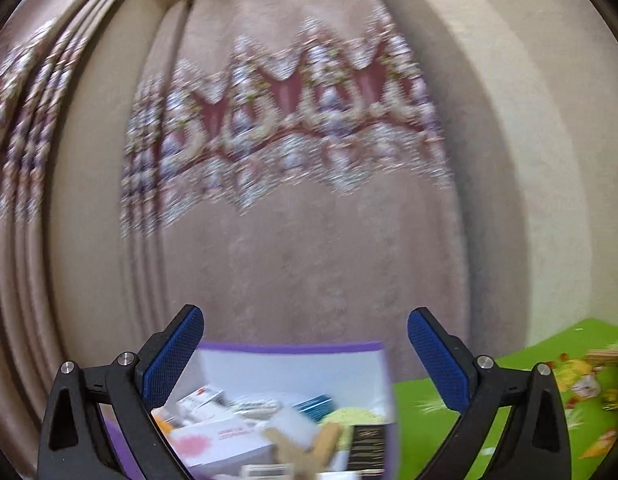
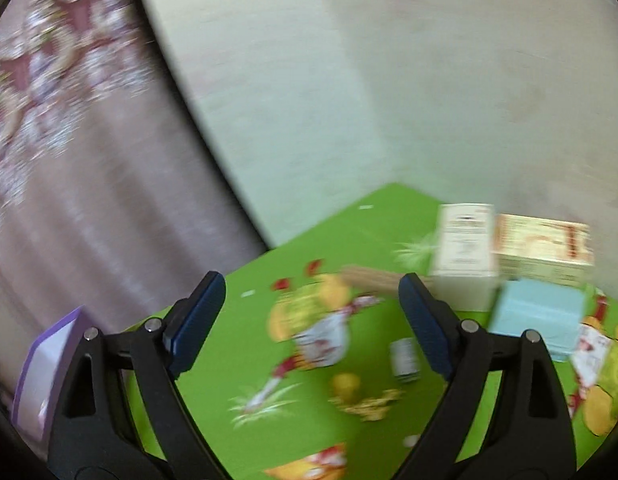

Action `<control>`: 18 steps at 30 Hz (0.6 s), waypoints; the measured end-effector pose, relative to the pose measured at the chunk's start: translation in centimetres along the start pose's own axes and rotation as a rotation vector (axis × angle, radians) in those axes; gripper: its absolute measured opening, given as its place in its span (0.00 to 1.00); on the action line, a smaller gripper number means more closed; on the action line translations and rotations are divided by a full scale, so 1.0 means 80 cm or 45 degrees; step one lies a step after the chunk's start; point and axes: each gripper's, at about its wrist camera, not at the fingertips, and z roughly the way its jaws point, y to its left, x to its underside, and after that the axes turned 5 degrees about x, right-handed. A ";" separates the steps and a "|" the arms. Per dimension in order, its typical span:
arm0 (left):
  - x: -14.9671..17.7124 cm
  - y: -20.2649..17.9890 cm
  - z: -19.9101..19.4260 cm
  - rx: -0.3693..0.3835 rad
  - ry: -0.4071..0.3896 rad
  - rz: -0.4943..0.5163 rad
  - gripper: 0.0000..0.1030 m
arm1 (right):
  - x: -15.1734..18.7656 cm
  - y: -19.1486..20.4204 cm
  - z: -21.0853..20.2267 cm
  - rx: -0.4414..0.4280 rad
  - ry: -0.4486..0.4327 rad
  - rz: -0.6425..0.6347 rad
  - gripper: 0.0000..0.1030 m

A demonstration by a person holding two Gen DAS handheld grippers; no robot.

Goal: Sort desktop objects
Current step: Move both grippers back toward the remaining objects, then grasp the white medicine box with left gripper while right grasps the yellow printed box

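Blue rubber pads line both my grippers, and both sets of jaws stand wide open with nothing between them. My left gripper (image 1: 305, 354) hangs over the purple-edged white box (image 1: 289, 350), which is full of small things: white cardboard packets (image 1: 217, 438), a pale wooden clothespin (image 1: 309, 446), a black card with gold lines (image 1: 368, 444), a fuzzy yellow ball (image 1: 351, 416) and a shiny blue strip (image 1: 315, 402). Everything there is blurry.

My right gripper (image 2: 311, 322) hangs over the green table mat with cartoon pictures (image 2: 229, 360). A small grey jar (image 2: 405, 360) sits on the mat just beside my right finger. Past it lies a light wooden stick (image 2: 369, 278). Further right, a pale blue box (image 2: 537, 316) rests close in front of a tall white carton (image 2: 465, 252) and a cream and orange carton (image 2: 545, 252), all near each other. The purple-edged box shows at the mat's left edge.

Behind it all hangs a pink curtain with a flowery band (image 1: 289, 128) next to a cream wall (image 2: 429, 80).
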 end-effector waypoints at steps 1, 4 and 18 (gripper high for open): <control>-0.004 -0.008 -0.003 0.043 -0.001 -0.006 1.00 | -0.003 -0.010 0.000 0.052 -0.005 0.033 0.87; -0.019 -0.040 0.001 0.226 0.028 -0.040 1.00 | -0.011 -0.050 -0.002 0.178 -0.018 0.160 0.87; 0.003 -0.310 0.055 1.243 0.544 0.175 1.00 | -0.035 -0.192 -0.033 0.453 -0.123 0.687 0.89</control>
